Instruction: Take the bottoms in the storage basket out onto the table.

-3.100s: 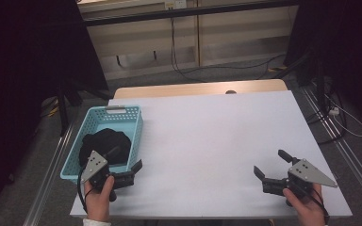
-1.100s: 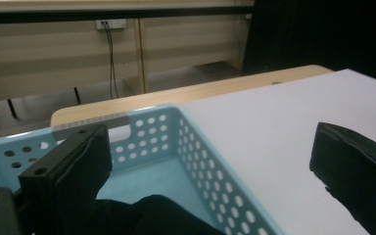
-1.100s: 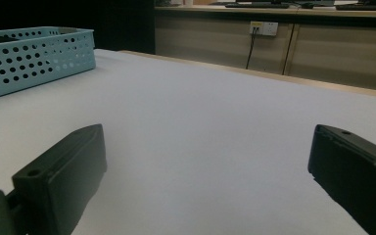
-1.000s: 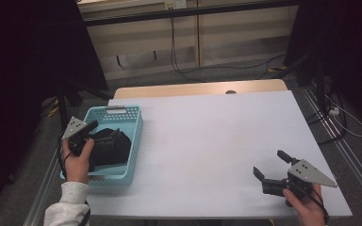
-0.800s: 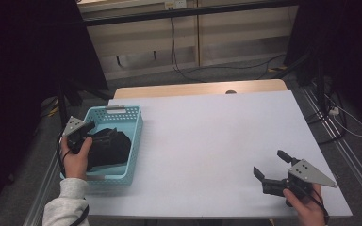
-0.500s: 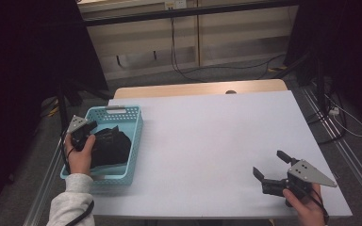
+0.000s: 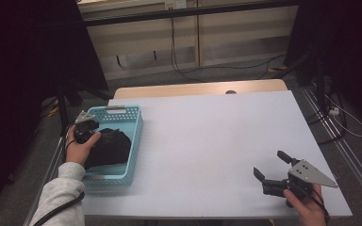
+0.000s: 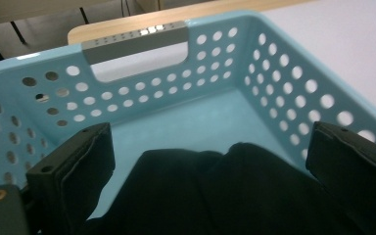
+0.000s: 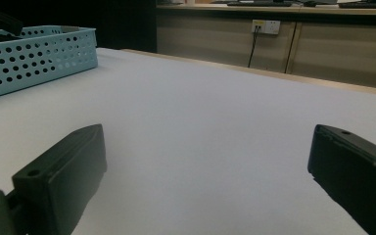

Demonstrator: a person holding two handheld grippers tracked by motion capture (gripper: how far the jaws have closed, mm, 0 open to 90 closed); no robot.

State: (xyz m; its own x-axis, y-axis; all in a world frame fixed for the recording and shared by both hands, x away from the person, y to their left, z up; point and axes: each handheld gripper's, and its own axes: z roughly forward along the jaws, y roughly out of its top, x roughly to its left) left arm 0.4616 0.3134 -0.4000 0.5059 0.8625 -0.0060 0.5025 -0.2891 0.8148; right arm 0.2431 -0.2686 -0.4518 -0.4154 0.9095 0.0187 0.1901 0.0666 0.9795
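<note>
Black cloth (image 8: 215,196) in the basket (image 8: 284,88), beneath the wide-open, empty left gripper (image 8: 210,166).

1. The setting reads as a lab or test room, not a home.
2. A plain white rectangular table top (image 7: 217,136) stands on a bare grey floor (image 7: 207,75).
3. Black cables (image 7: 184,52) run loose across that floor.
4. A white wall socket (image 9: 265,26) sits on beige panelled cabinets (image 9: 323,44).
5. Dark curtains (image 7: 23,56) flank the table.
</note>
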